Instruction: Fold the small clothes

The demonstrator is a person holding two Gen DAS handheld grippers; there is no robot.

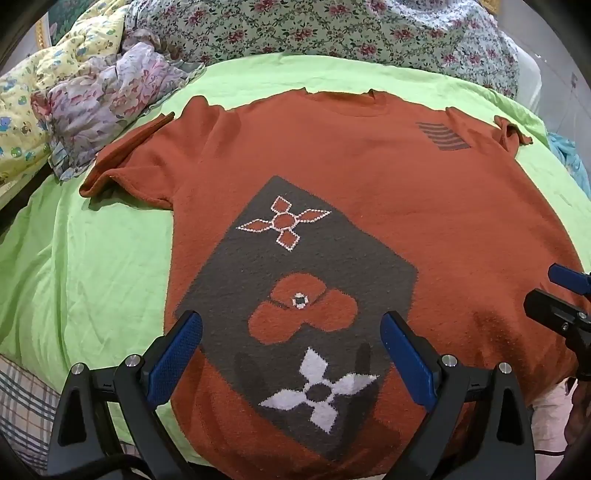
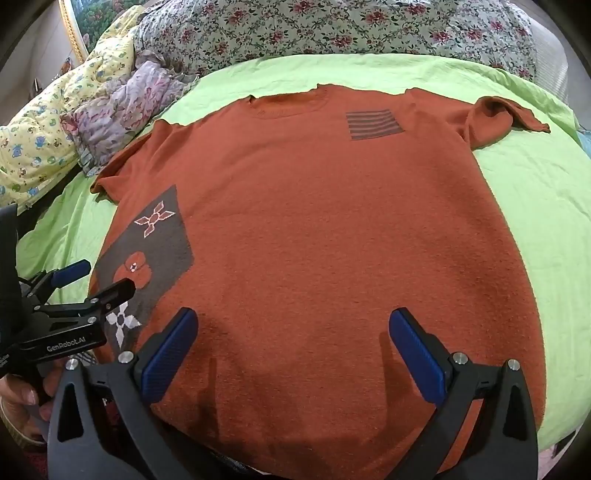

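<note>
hovering spread wide, blue ribbed finger pads [image 1: 177,354] of the left gripper [image 1: 291,354], nothing held, over the hem end of a rust-orange knitted short-sleeved top [image 1: 369,206], just above its dark grey patch with flower motifs [image 1: 295,280]. likewise spread wide and holding nothing, blue pads [image 2: 417,354] of the right gripper [image 2: 291,350], poised over the plain orange half near the hem. seen side by side in each other's view, near one another, neither touching cloth as far as can be told.

lying flat and face up on a lime-green bed sheet [image 1: 92,266], collar away from the grippers, both sleeves out to the sides, left sleeve slightly rumpled, a small grey striped patch [image 2: 373,123] near the right shoulder. beyond the collar, a floral quilt [image 2: 332,33]; to the left, a crumpled pastel floral cloth [image 1: 107,103] and a yellow printed blanket [image 2: 44,136].

judged at the very start: spread out, no fold yet made. next move probably calling for a drop to one side edge or the hem corners, pads closing on a single edge, then lifting and carrying it across without dragging the rest askew.
</note>
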